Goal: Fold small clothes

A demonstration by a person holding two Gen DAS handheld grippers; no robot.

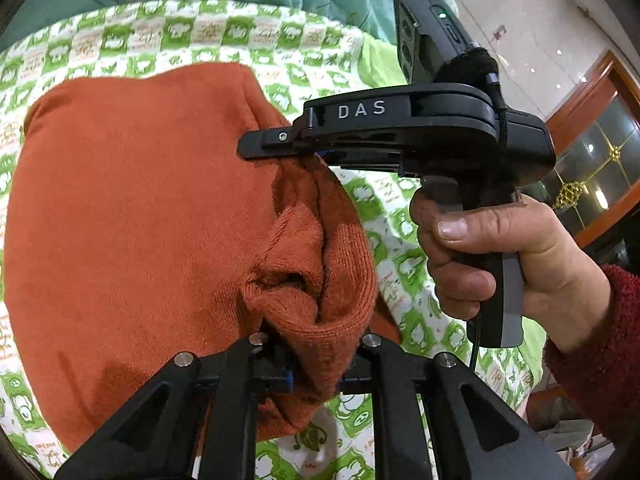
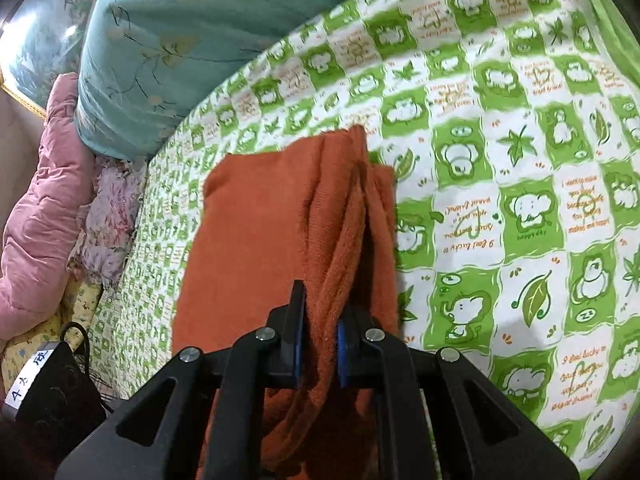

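The left hand-held gripper (image 1: pixel 316 376) is clamped on a bunched edge of the orange garment (image 1: pixel 132 220). The right hand-held gripper (image 2: pixel 320 356) pinches another gathered fold of the same garment (image 2: pixel 256 232). The garment lies on the green-and-white checked bedsheet (image 2: pixel 500 168), with a teal quilt (image 2: pixel 168 40) beyond it.

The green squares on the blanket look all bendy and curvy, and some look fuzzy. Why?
Right wrist view: the fisheye lens bends the checked sheet toward the edges, and the far squares are blurred. Left wrist view: same curving, dark lens corners, yet the orange garment and right gripper look sharp.
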